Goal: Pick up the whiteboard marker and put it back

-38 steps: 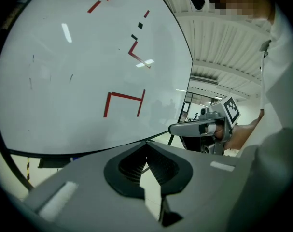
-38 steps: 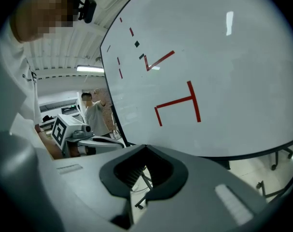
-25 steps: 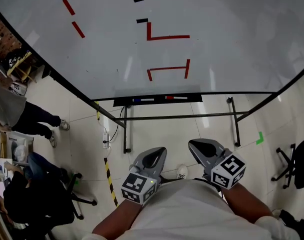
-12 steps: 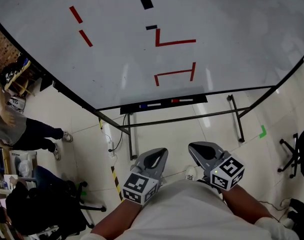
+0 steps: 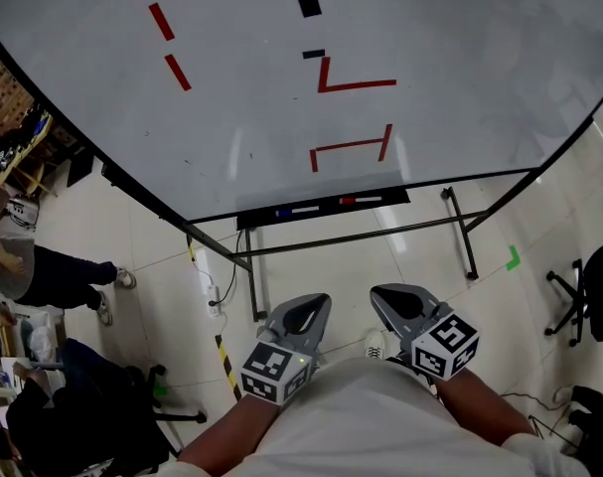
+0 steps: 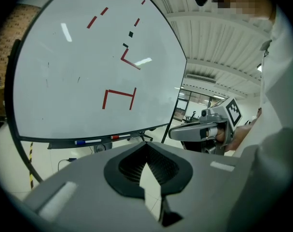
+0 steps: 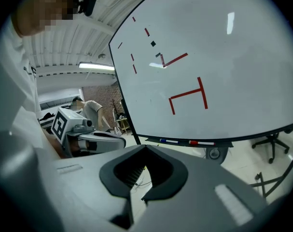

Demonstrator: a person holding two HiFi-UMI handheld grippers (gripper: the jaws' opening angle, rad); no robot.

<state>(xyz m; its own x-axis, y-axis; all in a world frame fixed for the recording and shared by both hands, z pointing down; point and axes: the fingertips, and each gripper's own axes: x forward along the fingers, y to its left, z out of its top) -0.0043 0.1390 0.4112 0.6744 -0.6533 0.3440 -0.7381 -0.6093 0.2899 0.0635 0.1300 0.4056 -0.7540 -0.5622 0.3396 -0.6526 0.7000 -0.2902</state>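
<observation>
Two whiteboard markers lie on the tray under the whiteboard: a blue-capped marker on the left and a red-capped marker on the right. The left gripper view shows the same blue-capped marker and red-capped marker, as does the right gripper view, with the blue one and the red one. My left gripper and right gripper are held close to my chest, well short of the tray. Both are shut and hold nothing.
The whiteboard stands on a black metal frame over a tiled floor. A power strip and cable lie by the left leg. A person stands at the far left, and an office chair is at the right.
Both grippers stay close to my chest, shut as before. The head view has drifted slightly, and the person at the left has moved toward the frame's edge.
</observation>
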